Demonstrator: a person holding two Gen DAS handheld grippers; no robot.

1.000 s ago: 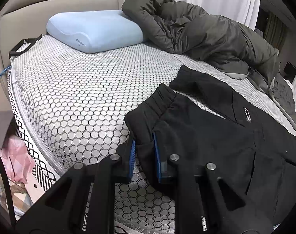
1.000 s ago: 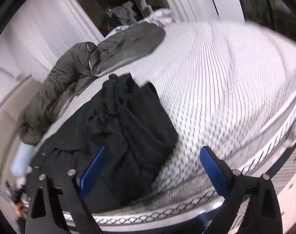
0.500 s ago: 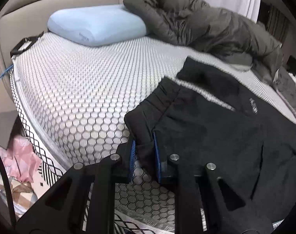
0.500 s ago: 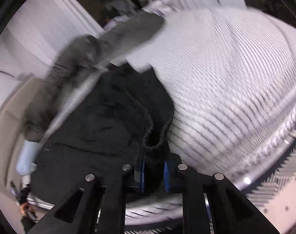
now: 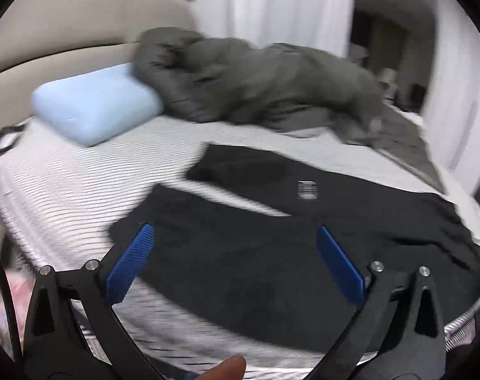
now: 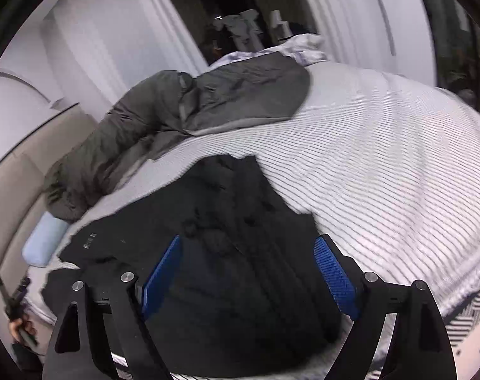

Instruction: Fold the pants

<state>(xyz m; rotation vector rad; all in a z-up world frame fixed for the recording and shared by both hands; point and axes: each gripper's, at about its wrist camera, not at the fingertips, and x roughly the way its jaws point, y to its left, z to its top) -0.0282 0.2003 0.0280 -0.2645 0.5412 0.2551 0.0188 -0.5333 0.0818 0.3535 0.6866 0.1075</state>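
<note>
Half a second ago you had both tools clamped on the pants (image 5: 271, 253): the left hand-held gripper (image 5: 236, 262) pinching the waistband corner, the right hand-held gripper (image 6: 249, 272) pinching a bunched edge. Now both are released, with the blue pads spread wide and nothing between them. That reads as a fold or a straightening pull just set down, so the cloth is on its own and the next grasp has yet to be chosen.

The pants lie on the bed (image 6: 398, 158), near its front edge, spread dark across the white mattress. In the left view the waist end sits by the left pad, and a strip of mattress shows between two dark parts. In the right view the cloth runs away from you in loose ridges, so it is not yet flat.

Your left tool hovers over the fabric; the blur keeps me from telling whether a pad brushes it. The right one hangs above the wrinkled part, apparently clear of it.

The grey jacket (image 5: 255, 82) and the pillow (image 5: 94, 107) lie well apart from the pants.
</note>
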